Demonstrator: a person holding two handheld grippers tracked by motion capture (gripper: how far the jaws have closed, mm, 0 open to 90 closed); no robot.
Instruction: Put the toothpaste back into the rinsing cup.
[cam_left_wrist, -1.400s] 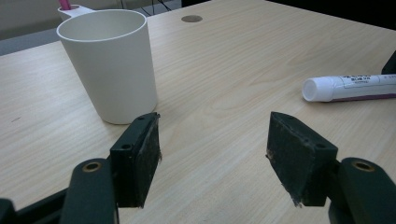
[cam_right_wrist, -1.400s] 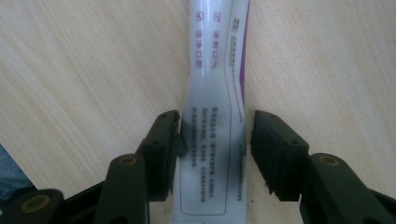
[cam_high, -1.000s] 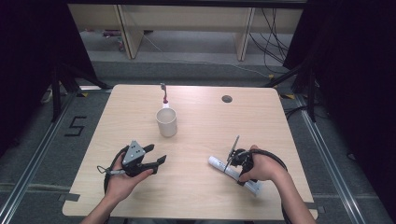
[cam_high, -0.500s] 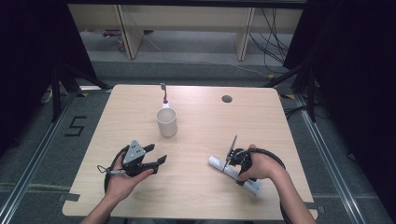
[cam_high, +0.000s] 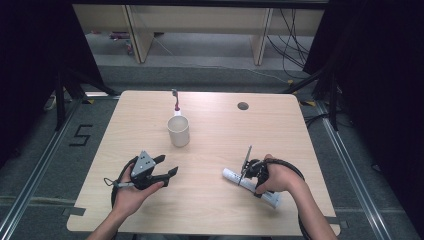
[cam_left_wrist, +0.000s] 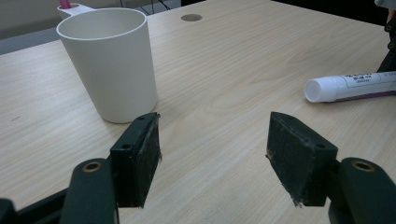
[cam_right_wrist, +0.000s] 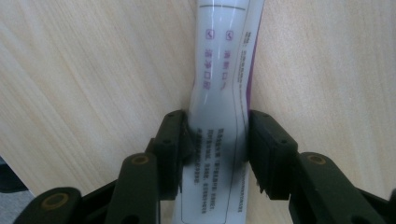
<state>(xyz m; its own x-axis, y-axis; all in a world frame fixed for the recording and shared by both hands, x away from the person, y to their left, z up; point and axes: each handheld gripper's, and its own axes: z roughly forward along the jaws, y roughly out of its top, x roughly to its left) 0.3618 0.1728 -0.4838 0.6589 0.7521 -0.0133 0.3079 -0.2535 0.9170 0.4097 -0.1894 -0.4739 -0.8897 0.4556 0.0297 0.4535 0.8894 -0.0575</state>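
Your left hand (cam_high: 131, 192) rests near-left on the table (cam_high: 215, 210), your right hand (cam_high: 278, 176) near-right. A white cup (cam_high: 178, 131) stands farther off, a toothbrush (cam_high: 175, 99) beyond it. Your left gripper (cam_left_wrist: 212, 156) gapes, holding nothing; your right gripper (cam_right_wrist: 218, 149) pinches the toothpaste tube (cam_right_wrist: 224, 93) lying flat.

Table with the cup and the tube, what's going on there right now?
A person works two handheld grippers at a wooden table. The right gripper is shut on a white tube lying flat on the table. The left gripper is open and holds nothing, pointing toward a white cup. A toothbrush lies behind the cup.
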